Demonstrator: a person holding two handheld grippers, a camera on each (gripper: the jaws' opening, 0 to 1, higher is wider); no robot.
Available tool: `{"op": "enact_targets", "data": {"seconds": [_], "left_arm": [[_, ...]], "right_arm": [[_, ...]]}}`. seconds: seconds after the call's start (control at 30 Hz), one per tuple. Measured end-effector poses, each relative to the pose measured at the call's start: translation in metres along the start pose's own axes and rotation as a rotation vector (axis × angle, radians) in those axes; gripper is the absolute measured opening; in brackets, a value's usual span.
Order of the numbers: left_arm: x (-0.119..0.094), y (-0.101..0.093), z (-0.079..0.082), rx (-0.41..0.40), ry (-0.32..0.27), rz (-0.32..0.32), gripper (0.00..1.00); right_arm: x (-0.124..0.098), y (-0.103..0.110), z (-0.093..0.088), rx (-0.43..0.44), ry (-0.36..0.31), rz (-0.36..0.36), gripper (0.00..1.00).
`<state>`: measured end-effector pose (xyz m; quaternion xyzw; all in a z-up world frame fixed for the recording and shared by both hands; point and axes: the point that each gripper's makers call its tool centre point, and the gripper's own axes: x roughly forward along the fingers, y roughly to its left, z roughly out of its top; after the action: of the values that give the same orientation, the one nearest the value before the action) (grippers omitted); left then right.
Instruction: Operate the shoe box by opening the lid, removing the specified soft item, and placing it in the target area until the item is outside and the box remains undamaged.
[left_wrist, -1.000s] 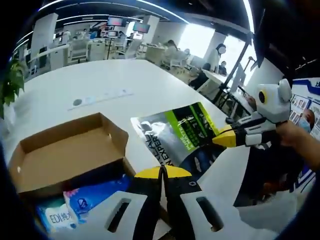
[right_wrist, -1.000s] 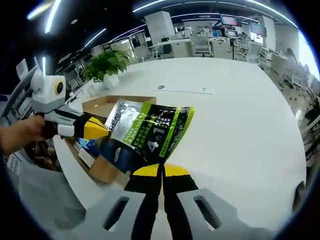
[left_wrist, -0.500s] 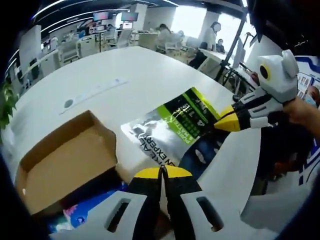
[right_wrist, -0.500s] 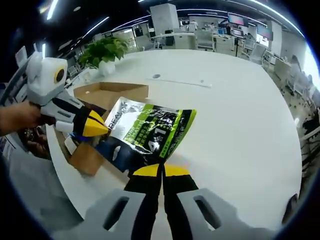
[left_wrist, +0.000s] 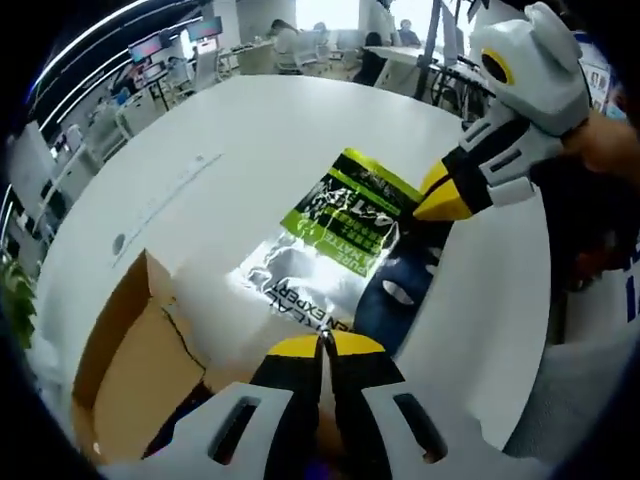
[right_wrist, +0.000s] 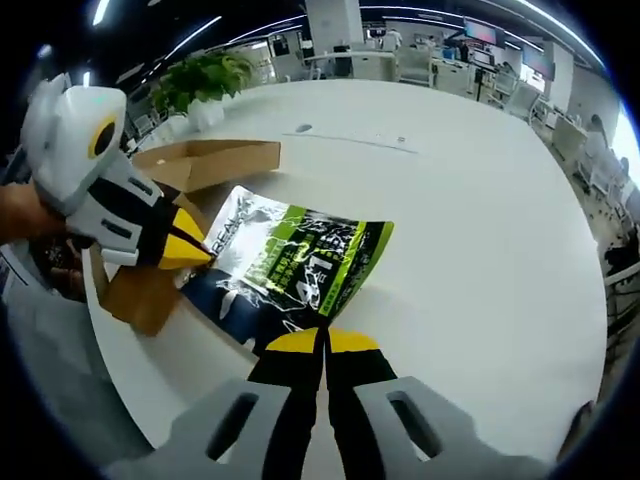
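Observation:
A soft pouch (left_wrist: 335, 245), silver, green and dark blue, hangs low over the white table (left_wrist: 250, 130) between both grippers. My left gripper (left_wrist: 322, 343) is shut on its near edge. My right gripper (left_wrist: 432, 205) comes in from the right, shut on the opposite edge. In the right gripper view the same pouch (right_wrist: 300, 262) spreads ahead of my right gripper (right_wrist: 323, 338), which pinches its blue end, while the left gripper (right_wrist: 198, 254) holds its silver corner. The open brown shoe box (left_wrist: 125, 365) lies to the left, its lid flap (right_wrist: 205, 163) raised; the box's inside is hidden.
A white strip with a grey disc (left_wrist: 165, 195) lies on the table beyond the box. A potted plant (right_wrist: 205, 75) stands at the table's far edge. Hands (left_wrist: 610, 140) hold the gripper handles. Bare table surface (right_wrist: 470, 230) stretches to the right.
Both grippers have carried the pouch away from the box and lower toward the table. The box now sits further off to the side in both views.

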<state>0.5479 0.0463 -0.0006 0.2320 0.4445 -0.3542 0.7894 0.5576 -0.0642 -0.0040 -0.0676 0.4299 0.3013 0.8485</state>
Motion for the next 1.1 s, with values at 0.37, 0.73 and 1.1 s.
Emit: {"op": "enact_targets", "data": {"seconds": [0.37,0.73,1.1], "left_arm": [[0.022,-0.004,-0.016,0.235,0.126,0.050,0.00],[0.034,-0.003,-0.031,0.352,0.200,0.080,0.01],[0.026,0.008,-0.023,0.337,0.174,0.104,0.03]], "right_arm": [[0.019,-0.001,-0.014,-0.005,0.005,0.011,0.00],[0.028,0.003,-0.013,0.018,-0.022,0.014,0.00],[0.032,-0.006,-0.020,0.058,-0.010,-0.031,0.00]]}}
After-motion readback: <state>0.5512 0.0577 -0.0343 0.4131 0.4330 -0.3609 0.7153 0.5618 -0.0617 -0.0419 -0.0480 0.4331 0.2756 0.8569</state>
